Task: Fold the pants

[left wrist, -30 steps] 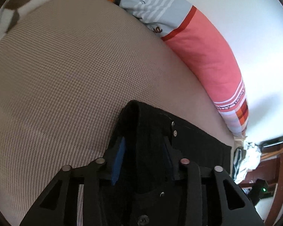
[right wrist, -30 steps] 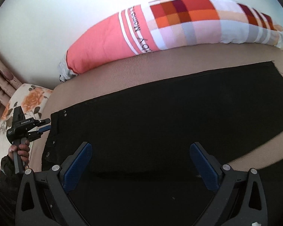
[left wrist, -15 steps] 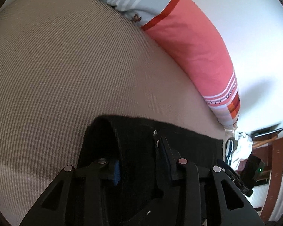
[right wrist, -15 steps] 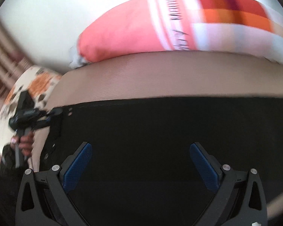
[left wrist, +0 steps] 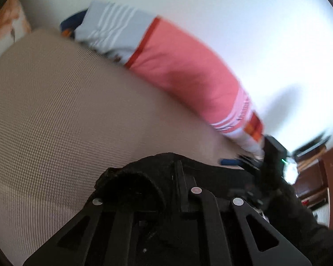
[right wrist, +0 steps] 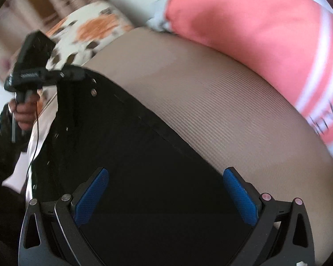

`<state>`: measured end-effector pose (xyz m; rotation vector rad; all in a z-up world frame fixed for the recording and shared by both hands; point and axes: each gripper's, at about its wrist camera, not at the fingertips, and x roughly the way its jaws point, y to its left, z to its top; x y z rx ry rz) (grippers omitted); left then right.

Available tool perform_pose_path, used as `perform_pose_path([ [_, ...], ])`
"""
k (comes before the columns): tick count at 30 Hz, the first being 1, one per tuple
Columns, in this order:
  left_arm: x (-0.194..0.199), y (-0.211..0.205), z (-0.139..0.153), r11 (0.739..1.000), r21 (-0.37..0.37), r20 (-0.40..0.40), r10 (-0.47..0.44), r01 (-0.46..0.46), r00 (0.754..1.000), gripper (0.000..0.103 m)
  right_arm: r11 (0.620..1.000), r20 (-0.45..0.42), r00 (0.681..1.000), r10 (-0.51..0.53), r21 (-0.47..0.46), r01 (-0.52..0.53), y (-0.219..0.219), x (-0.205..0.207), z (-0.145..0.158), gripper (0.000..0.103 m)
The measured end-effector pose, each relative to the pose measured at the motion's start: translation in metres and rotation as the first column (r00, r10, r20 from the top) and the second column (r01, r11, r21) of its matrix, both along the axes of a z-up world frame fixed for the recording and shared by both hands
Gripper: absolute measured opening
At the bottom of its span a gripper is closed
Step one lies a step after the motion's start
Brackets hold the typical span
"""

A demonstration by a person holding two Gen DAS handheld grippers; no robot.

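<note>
The left claw (left wrist: 157, 177) pinched the bunched black pants (right wrist: 144, 166) over ribbed beige bedding (right wrist: 222, 110); the right claw (right wrist: 166, 197) stood wide.

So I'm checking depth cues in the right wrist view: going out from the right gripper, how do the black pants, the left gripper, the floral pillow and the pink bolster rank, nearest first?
From the right gripper, jaws wide open:
1. Black pants, directly between and ahead of its fingers.
2. Left gripper, far left, clamped on the pants' waistband.
3. Floral pillow, upper left, behind the left gripper.
The pink bolster, upper right, is clearly beyond the pants, but I can't rank it against the other two.
</note>
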<state>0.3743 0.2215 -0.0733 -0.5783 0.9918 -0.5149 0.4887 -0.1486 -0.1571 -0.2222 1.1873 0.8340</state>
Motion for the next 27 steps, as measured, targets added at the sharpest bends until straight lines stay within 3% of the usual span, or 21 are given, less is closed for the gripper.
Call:
perform_pose_path([
  [6, -0.030, 0.000, 0.034, 0.999, -0.016, 0.088, -0.039, 0.041, 0.995, 0.010, 0.984, -0.101, 0.980, 0.174, -0.016, -0.177, 0.010, 0.025, -0.002, 0.095],
  [13, -0.039, 0.005, 0.039, 1.000, -0.026, 0.090, -0.011, 0.014, 0.996, 0.010, 0.943, -0.220, 0.928, 0.302, -0.075, -0.325, 0.002, 0.027, -0.019, 0.063],
  [23, -0.039, -0.003, 0.037, 0.999, 0.044, 0.068, -0.001, -0.002, 0.998, 0.010, 0.947, -0.256, 0.931, 0.262, -0.119, -0.299, -0.050, 0.028, -0.025, 0.039],
  [27, -0.040, -0.005, 0.036, 0.999, 0.054, 0.063, 0.001, -0.004, 0.998, 0.010, 0.948, -0.217, 0.944, 0.248, -0.149, -0.283, -0.042, 0.023, -0.025, 0.018],
])
